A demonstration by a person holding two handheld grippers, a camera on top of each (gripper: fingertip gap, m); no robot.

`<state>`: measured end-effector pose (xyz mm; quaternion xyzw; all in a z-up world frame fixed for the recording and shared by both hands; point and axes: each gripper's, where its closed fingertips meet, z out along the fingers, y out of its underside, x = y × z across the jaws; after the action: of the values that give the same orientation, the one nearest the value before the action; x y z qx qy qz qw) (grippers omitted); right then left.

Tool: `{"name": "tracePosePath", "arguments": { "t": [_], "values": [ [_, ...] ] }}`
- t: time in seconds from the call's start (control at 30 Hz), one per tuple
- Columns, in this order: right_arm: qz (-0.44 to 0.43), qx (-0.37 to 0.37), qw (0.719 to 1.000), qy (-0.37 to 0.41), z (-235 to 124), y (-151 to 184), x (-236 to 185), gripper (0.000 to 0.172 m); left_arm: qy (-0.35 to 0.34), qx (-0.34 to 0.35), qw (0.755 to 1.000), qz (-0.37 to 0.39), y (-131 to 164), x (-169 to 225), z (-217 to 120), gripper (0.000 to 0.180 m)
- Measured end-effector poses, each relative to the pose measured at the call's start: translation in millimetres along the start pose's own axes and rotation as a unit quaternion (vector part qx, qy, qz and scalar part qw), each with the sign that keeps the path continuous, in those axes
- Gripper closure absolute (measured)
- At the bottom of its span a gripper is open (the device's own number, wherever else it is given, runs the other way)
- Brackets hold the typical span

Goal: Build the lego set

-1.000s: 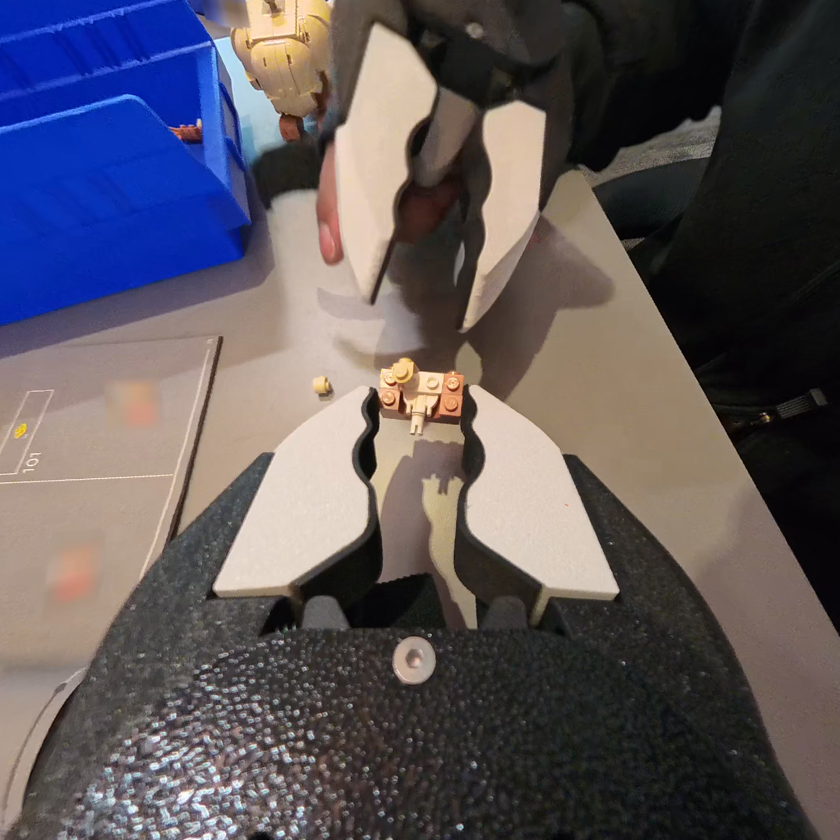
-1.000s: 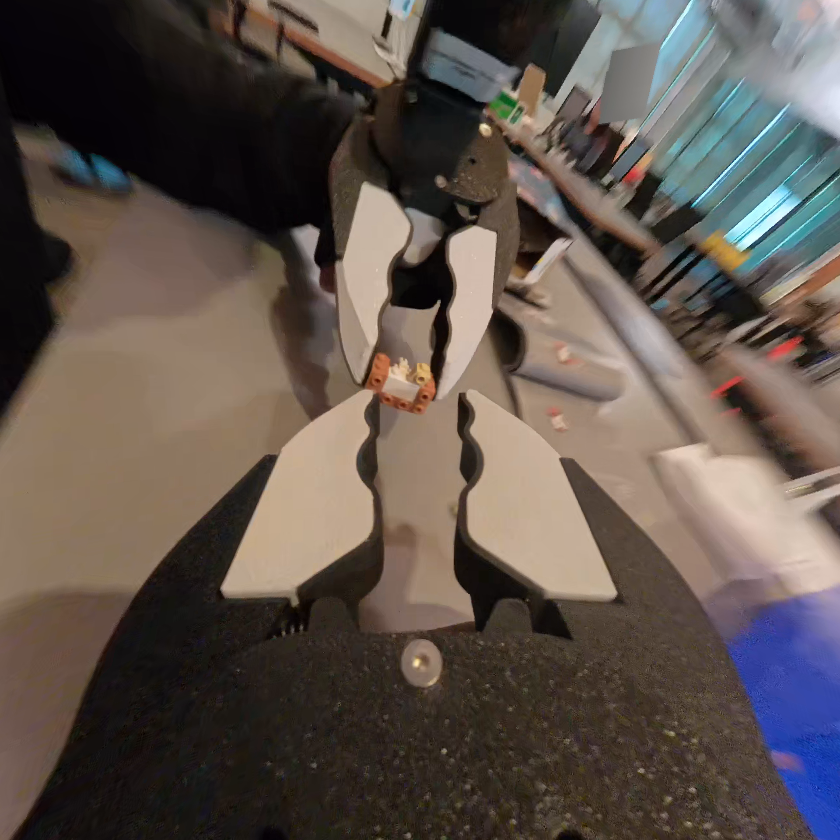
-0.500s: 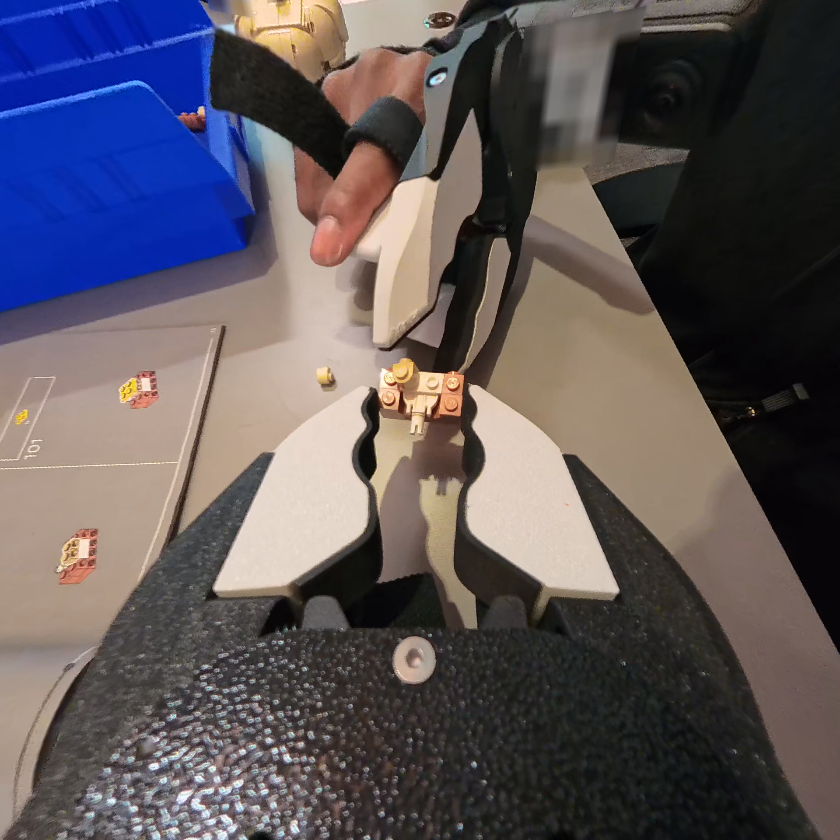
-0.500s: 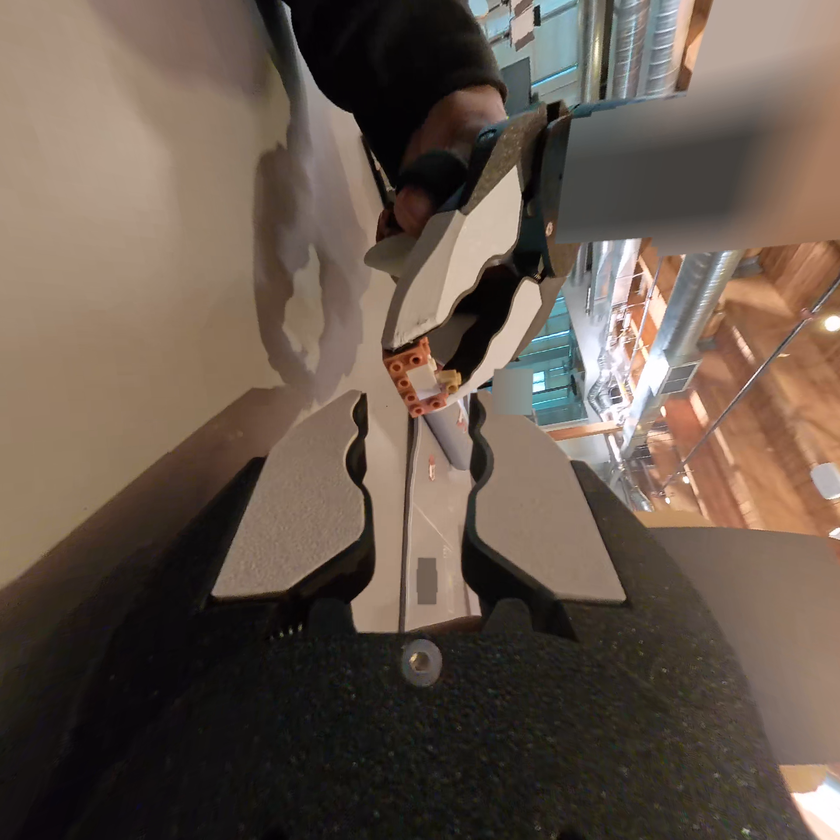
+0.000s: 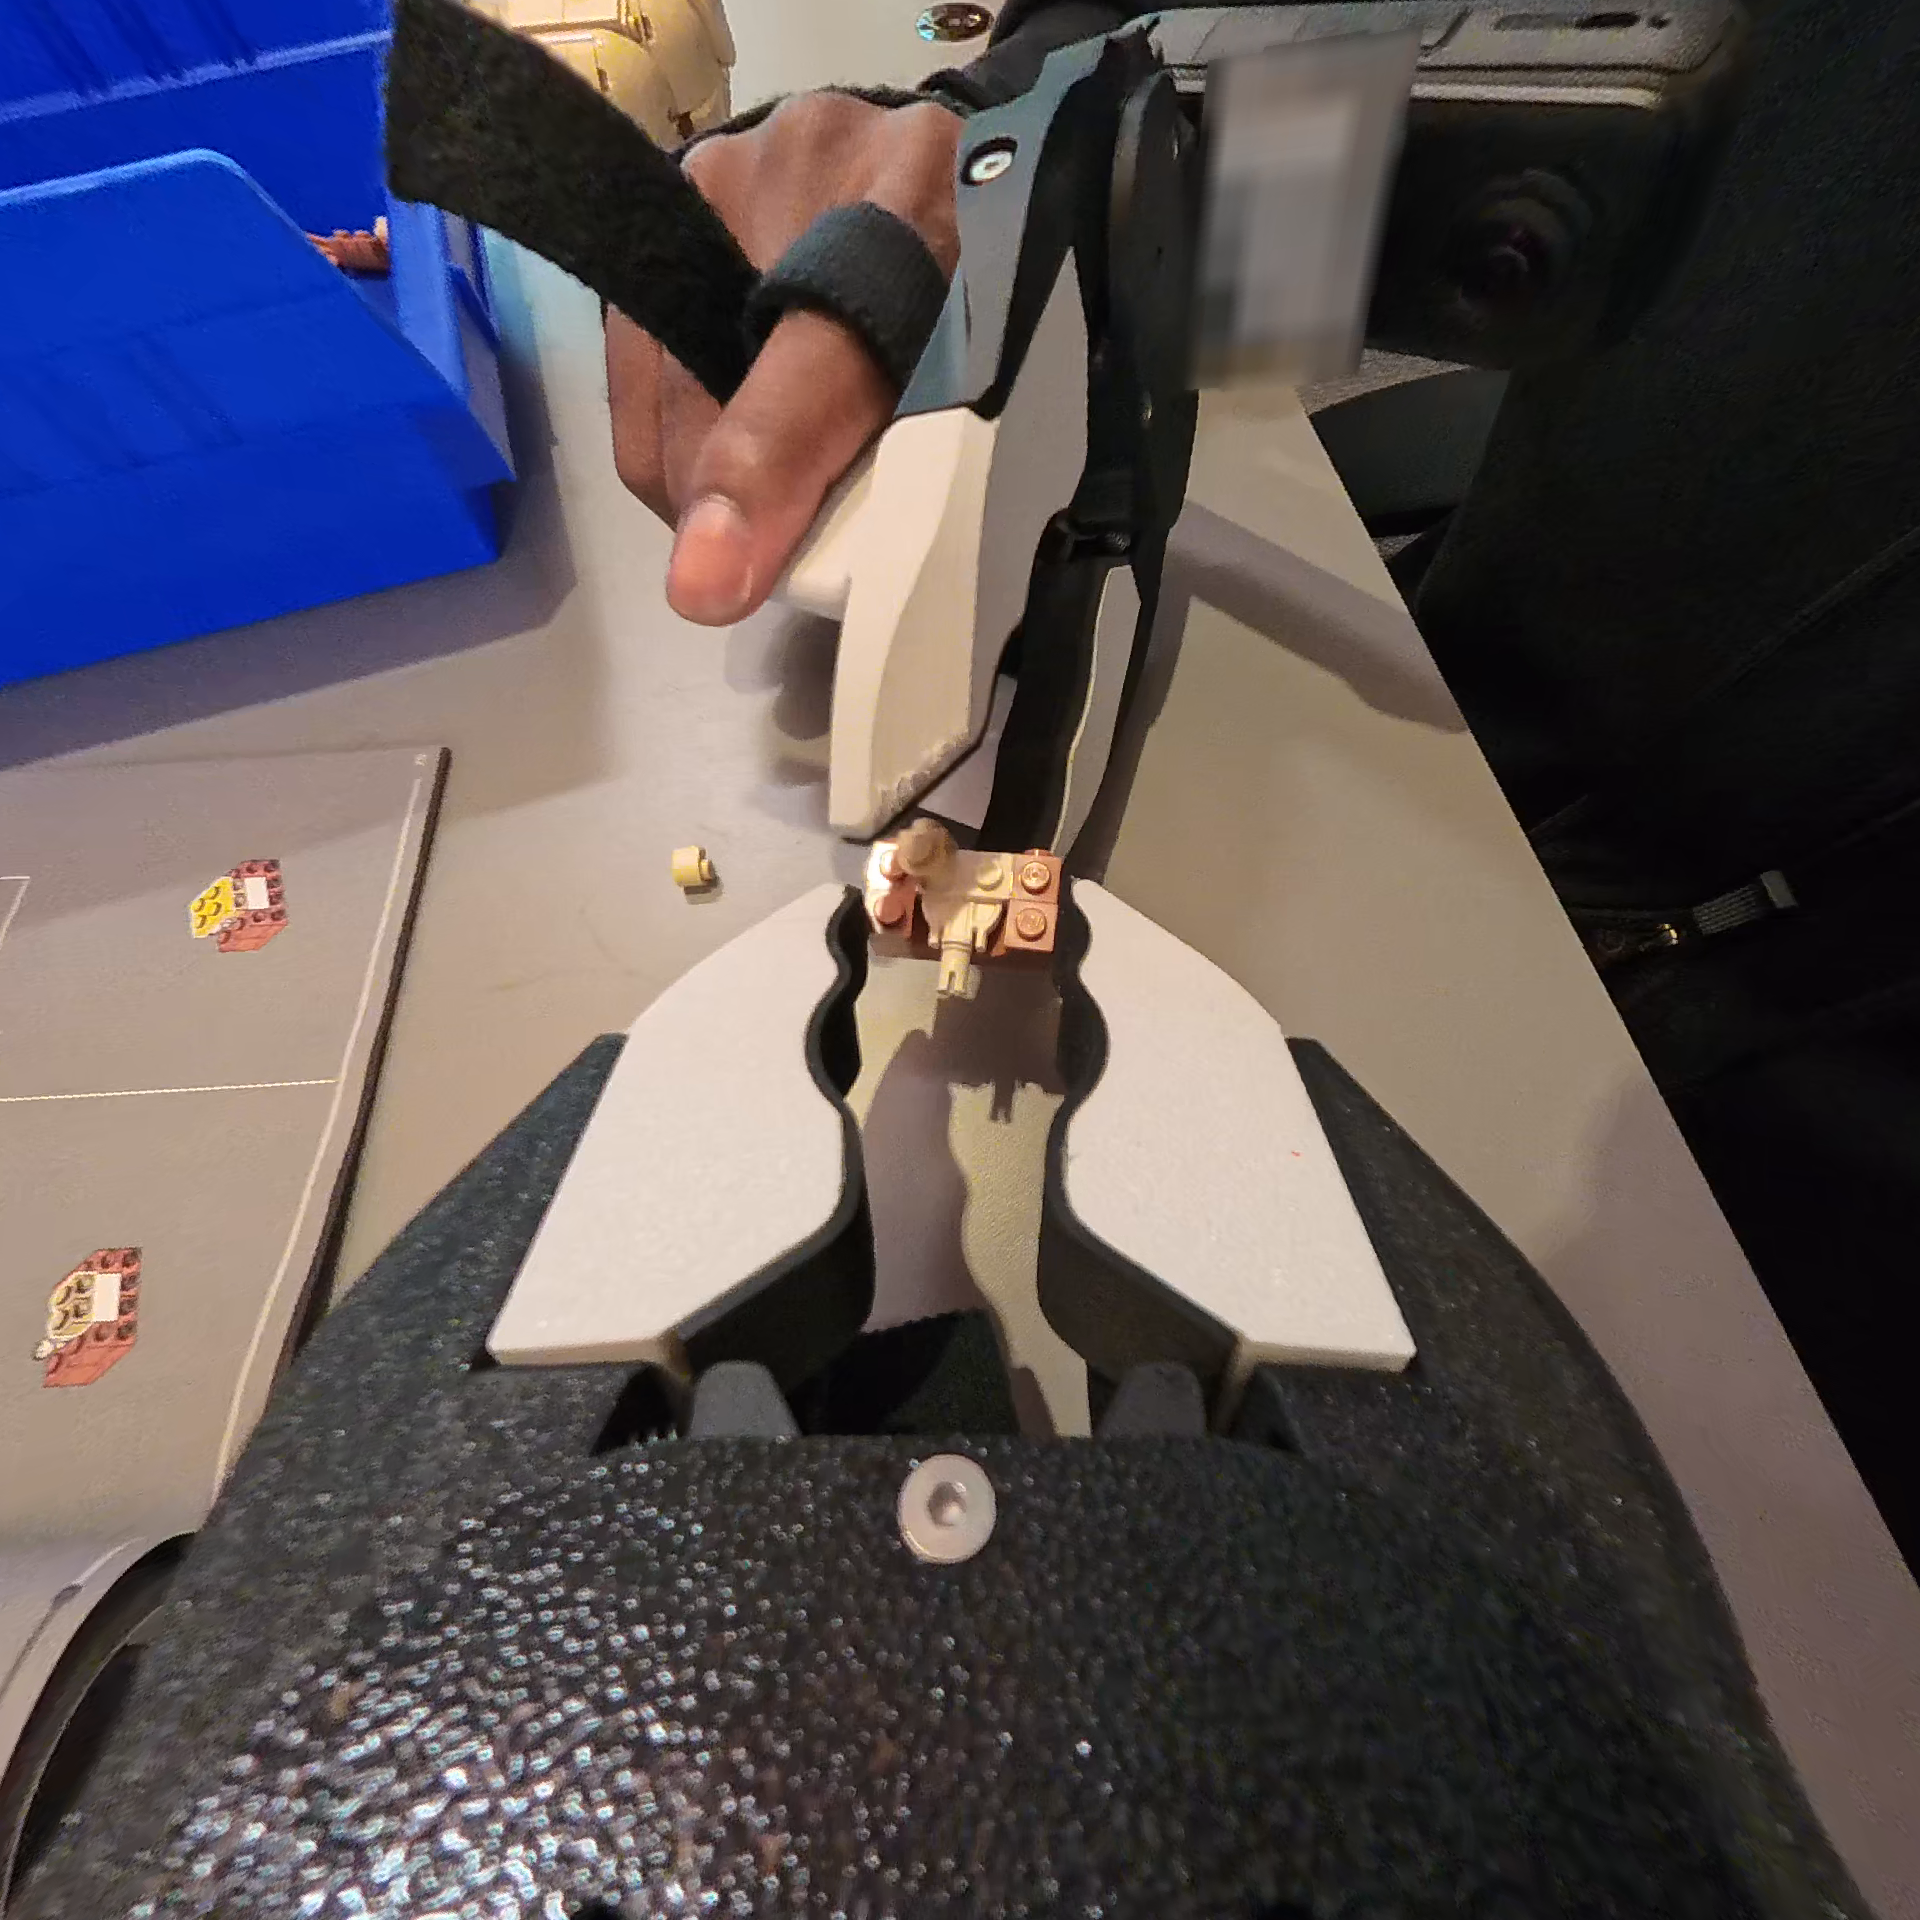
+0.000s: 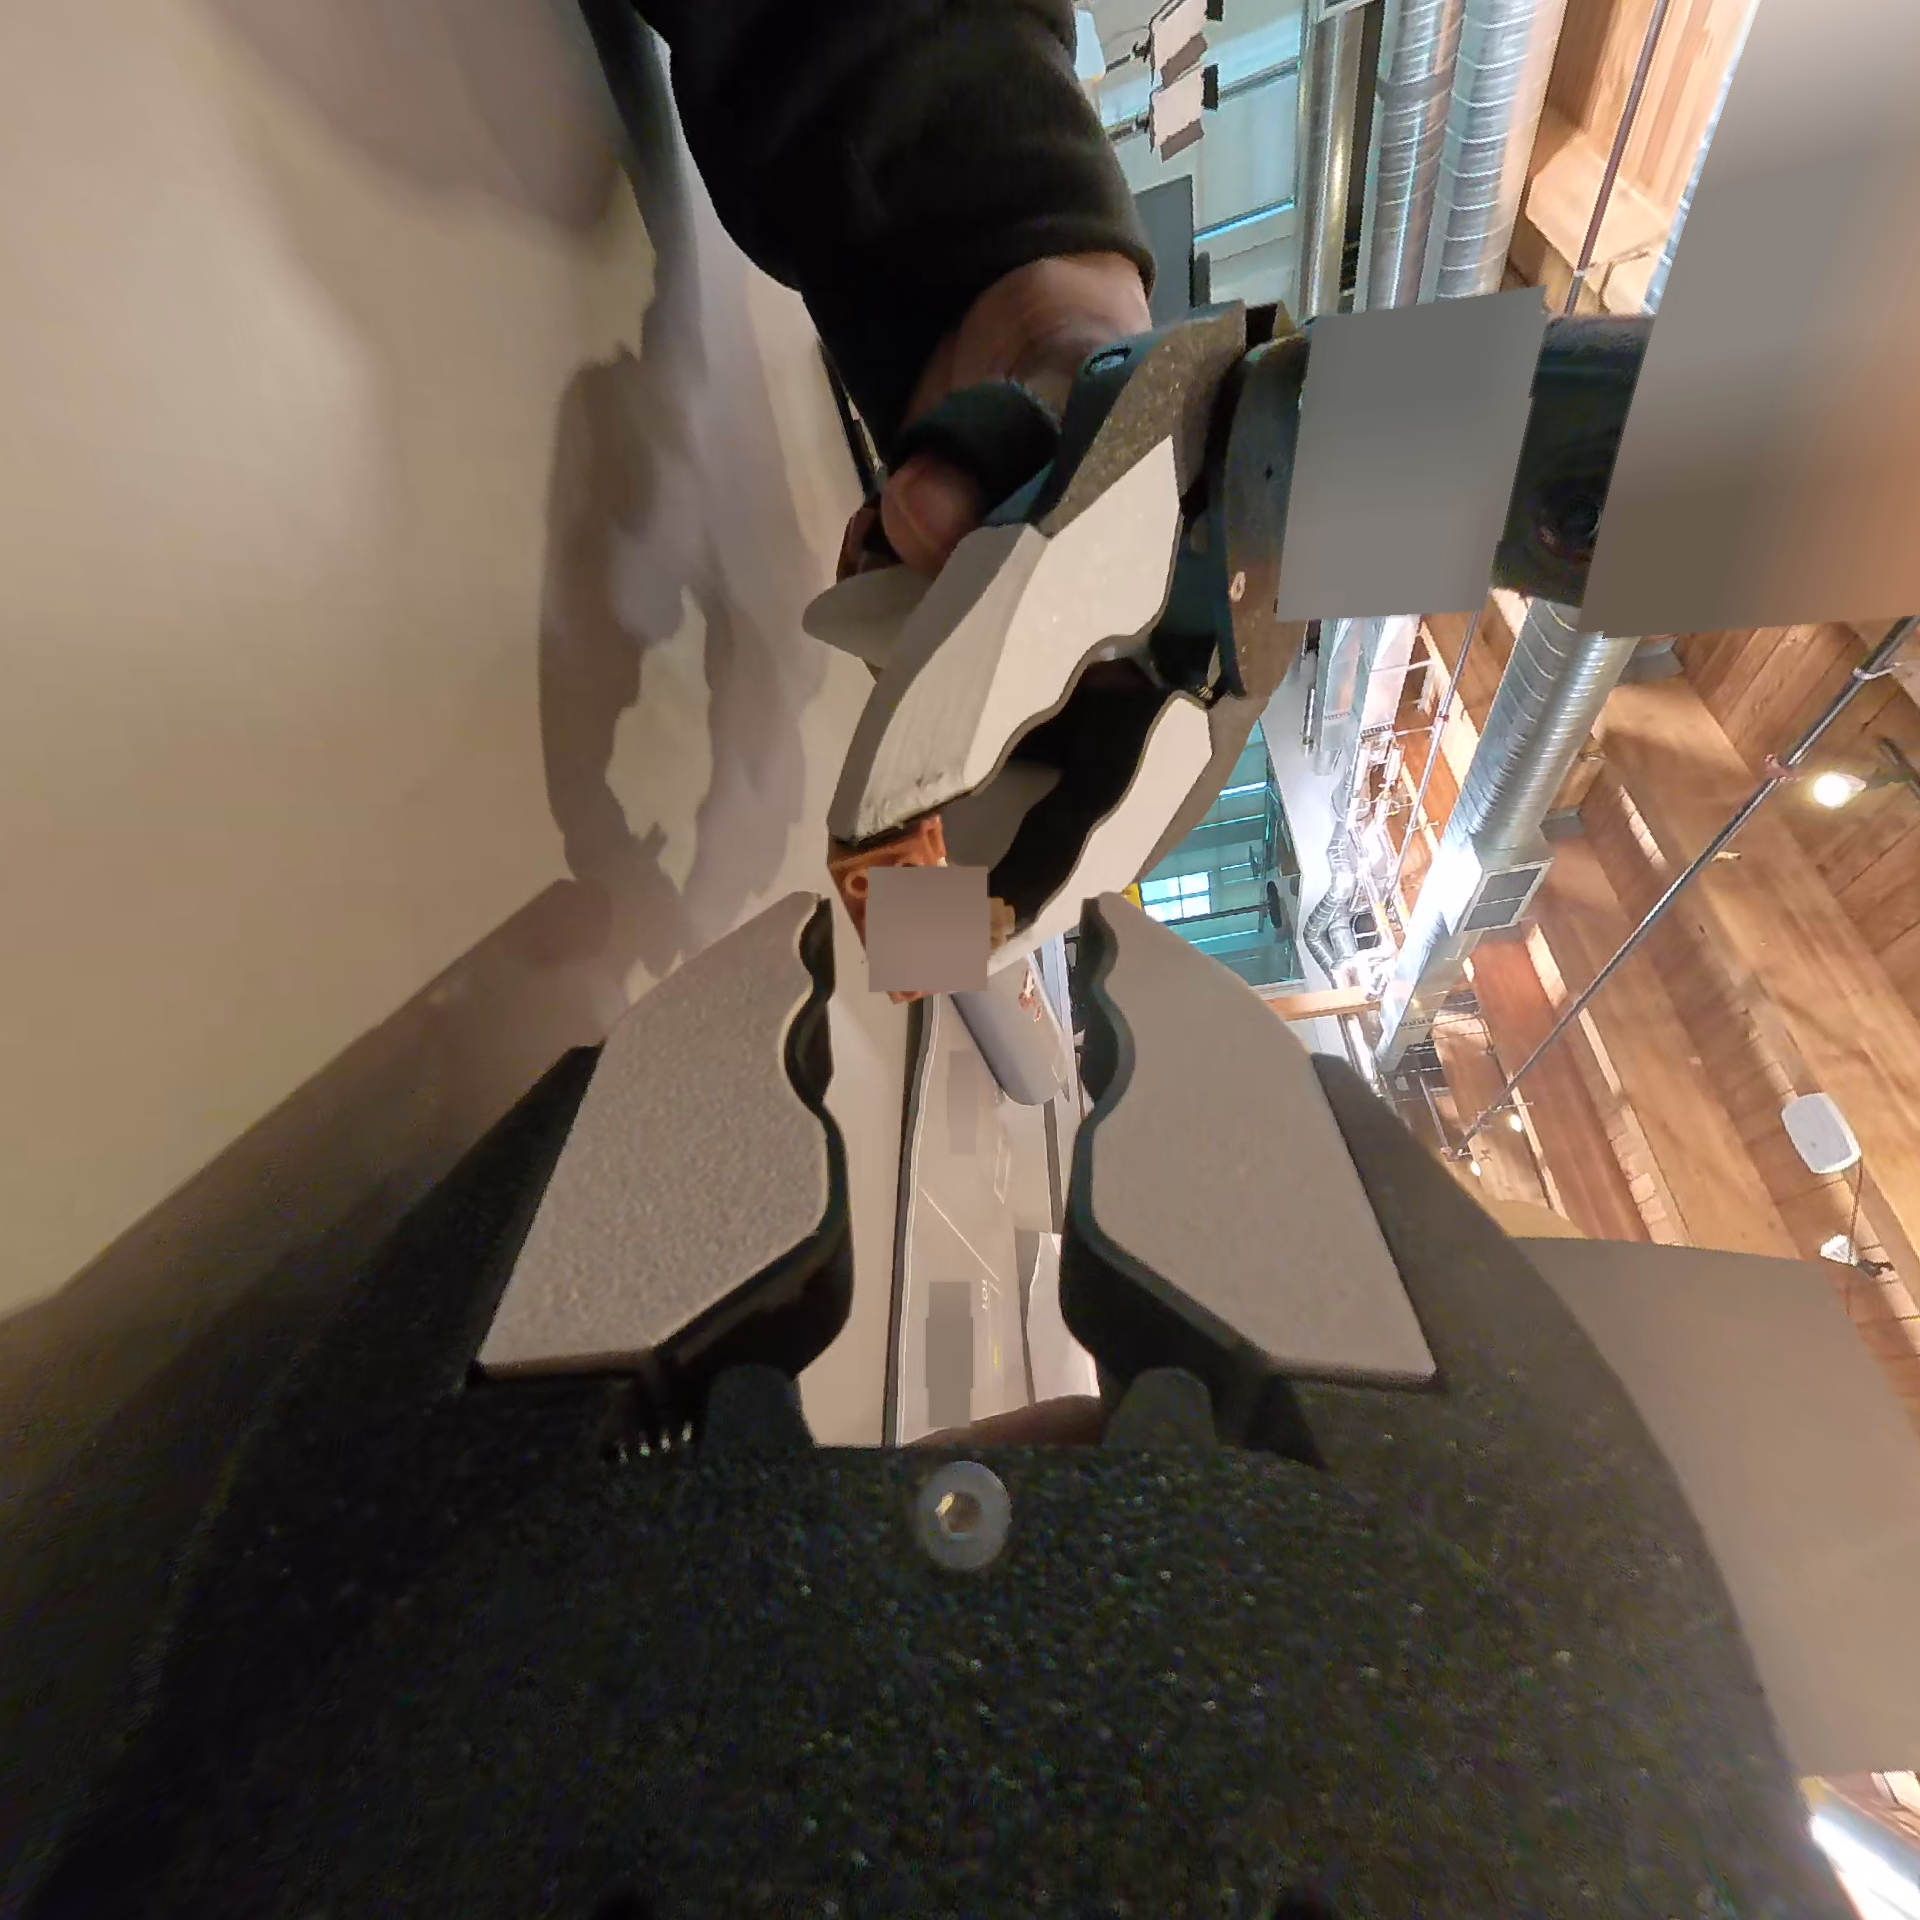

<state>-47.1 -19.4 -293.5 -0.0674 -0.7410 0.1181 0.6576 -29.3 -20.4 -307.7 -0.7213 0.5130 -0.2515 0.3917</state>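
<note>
the left gripper [image 5: 961, 914] squeezes a small brown and tan brick piece [image 5: 966, 902] between its two tips, held up over the grey table [image 5: 1299, 831]. the right gripper [image 6: 951, 925], turned on its side, has its tips spread wide around the same piece and holds nothing. a loose tan stud [image 5: 693, 869] lies near.
</note>
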Motion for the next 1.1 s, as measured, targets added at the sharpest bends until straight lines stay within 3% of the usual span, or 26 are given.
{"name": "tracePosePath", "arguments": {
  "t": [0.2, 0.47, 1.1],
  "values": [
    [-0.015, -0.001, 1.000, -0.006, 1.9, -1.7, -4.7, 0.142, 0.012, 0.004, 1.000, -0.022, -1.0, 1.4, 0.2, 0.147],
    [0.011, 0.000, 1.000, -0.025, 2.2, -1.2, -5.8, 0.145, 0.047, 0.018, 0.993, -0.102, -0.4, 2.1, 0.4, 0.147],
    [0.058, 0.007, 0.995, -0.082, 0.8, -4.5, -13.7, 0.146, 0.083, 0.017, 0.986, -0.145, 1.7, 7.8, 3.3, 0.147]
  ]
}}
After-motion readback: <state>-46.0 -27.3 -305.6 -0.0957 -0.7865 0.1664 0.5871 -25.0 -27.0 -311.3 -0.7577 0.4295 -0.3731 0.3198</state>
